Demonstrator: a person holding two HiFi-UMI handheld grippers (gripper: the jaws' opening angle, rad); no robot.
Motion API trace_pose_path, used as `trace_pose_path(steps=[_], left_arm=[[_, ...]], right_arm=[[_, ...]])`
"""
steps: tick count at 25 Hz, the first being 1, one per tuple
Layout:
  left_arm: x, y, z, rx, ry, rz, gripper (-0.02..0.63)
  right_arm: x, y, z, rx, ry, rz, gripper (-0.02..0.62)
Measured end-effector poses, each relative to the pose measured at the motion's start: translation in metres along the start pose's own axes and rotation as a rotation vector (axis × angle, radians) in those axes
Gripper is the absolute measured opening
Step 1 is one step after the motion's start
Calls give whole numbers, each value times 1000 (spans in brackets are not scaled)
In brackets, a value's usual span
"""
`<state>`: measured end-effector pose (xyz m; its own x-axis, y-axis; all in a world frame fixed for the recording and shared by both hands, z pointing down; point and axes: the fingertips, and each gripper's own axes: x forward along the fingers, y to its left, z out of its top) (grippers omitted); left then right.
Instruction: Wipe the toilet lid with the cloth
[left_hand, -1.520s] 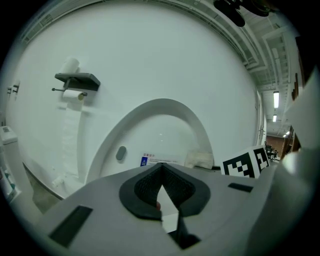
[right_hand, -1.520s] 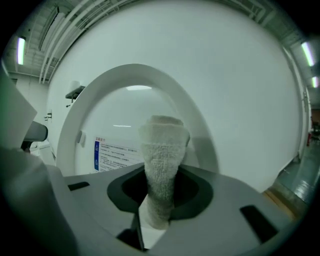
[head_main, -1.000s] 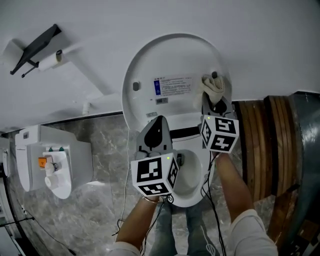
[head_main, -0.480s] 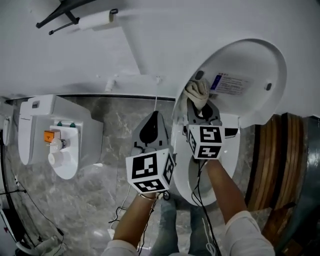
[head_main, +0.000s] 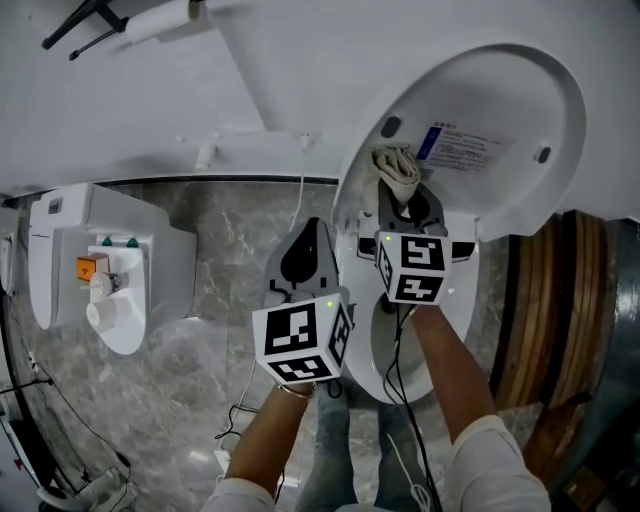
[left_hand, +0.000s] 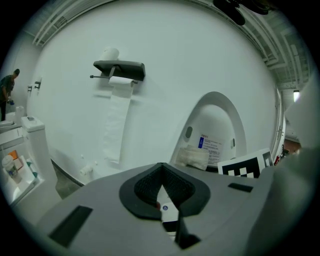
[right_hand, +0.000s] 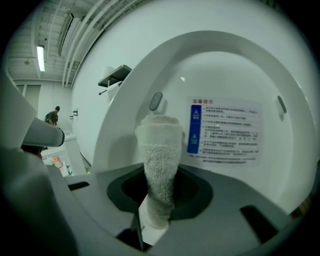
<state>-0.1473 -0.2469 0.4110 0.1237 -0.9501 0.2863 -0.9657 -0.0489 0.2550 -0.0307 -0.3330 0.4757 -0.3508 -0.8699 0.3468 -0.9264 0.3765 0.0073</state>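
Cloth (right_hand: 159, 165), one, in right claw (head_main: 405, 200), one raised toilet lid (head_main: 505, 95)

- A bathroom, plainly: a white toilet bowl (head_main: 372, 345) sits low, and its toilet lid (head_main: 520, 110) stands up against the white wall (head_main: 120, 120).
- On that wall there's a black paper holder (left_hand: 119, 67) with a strip of toilet paper (left_hand: 115, 120) hanging down.
- The floor (head_main: 200, 400) is grey and marble-patterned.
- A second white sanitary fixture (head_main: 110, 270) stands off to the left.
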Motion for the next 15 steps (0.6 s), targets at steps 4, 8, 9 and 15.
trace_pose_path(steps=[4, 8, 9, 15], left_arm=[[13, -42, -17, 0, 24, -34, 9], [24, -97, -28, 8, 42, -83, 9], [26, -111, -30, 12, 45, -97, 9], [37, -182, -42, 46, 75, -171, 9]], right_arm=[[-18, -63, -13, 46, 8, -75, 97], [-43, -152, -29, 93, 30, -199, 97], [-49, -171, -33, 98, 36, -229, 97], [-81, -240, -56, 173, 67, -342, 97]])
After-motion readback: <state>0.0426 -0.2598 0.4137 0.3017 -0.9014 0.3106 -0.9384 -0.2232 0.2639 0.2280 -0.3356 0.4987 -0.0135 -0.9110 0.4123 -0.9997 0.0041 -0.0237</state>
